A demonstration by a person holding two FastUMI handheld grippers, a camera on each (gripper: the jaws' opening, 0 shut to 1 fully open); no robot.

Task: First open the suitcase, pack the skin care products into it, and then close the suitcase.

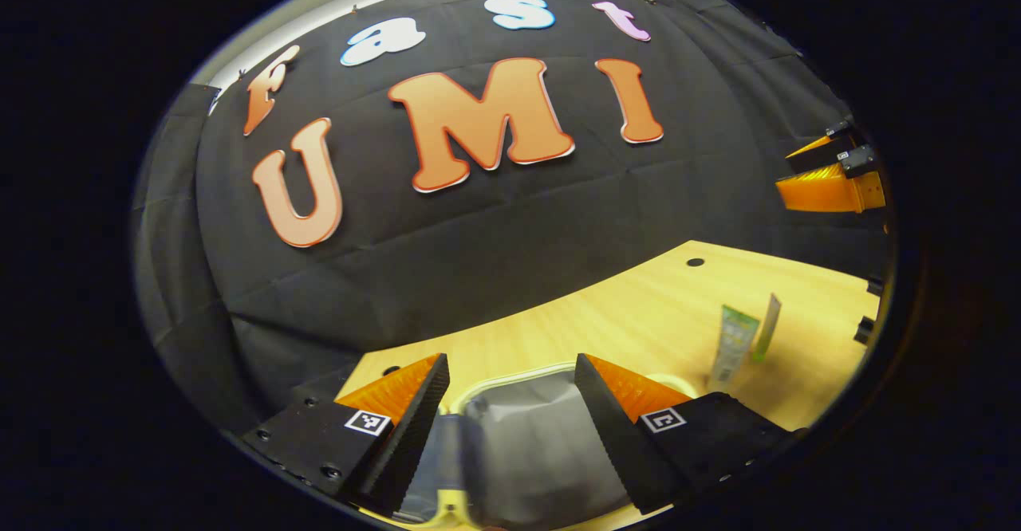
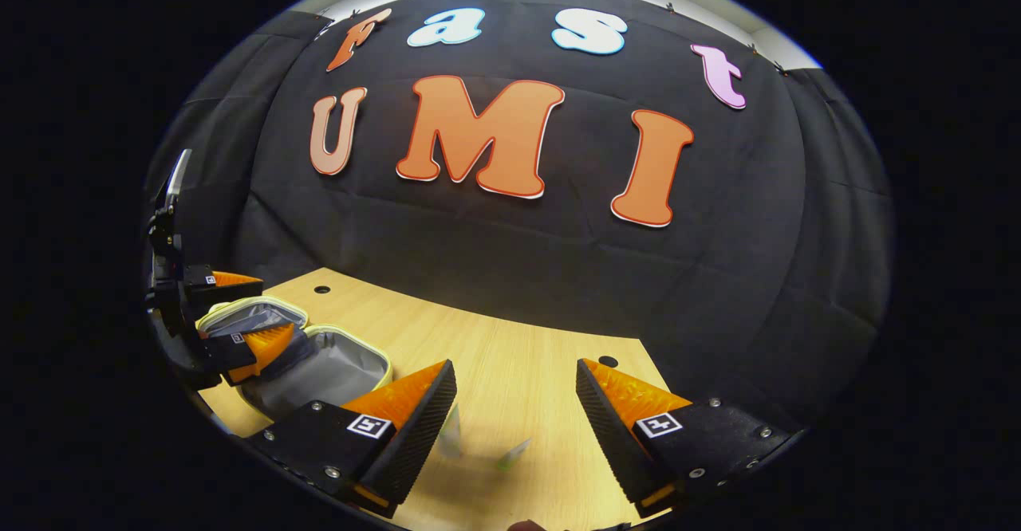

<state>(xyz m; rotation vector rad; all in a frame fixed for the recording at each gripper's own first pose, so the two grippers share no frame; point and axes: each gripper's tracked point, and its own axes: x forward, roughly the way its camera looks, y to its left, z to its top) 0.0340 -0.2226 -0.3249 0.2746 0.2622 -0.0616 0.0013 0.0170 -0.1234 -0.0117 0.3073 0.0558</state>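
The suitcase (image 1: pixel 542 451) lies open on the wooden table, a small case with a pale rim and grey lining. My left gripper (image 1: pixel 510 363) hovers open right over it, with nothing pressed between its fingers. A blurred pale item (image 1: pixel 451 443) shows inside the case by the left finger. Two skin care tubes (image 1: pixel 734 348) (image 1: pixel 767 325) stand on the table to the right. In the right gripper view, my right gripper (image 2: pixel 517 367) is open above those tubes (image 2: pixel 451 435) (image 2: pixel 514 453). The open suitcase (image 2: pixel 335 371) lies at the left there, and the left gripper (image 2: pixel 247 312) hangs over it.
The wooden table (image 2: pixel 510 340) has small round holes (image 2: pixel 608 361) near its back edge and meets the black cloth wall behind. The right gripper (image 1: pixel 837 180) shows high at the far right of the left gripper view.
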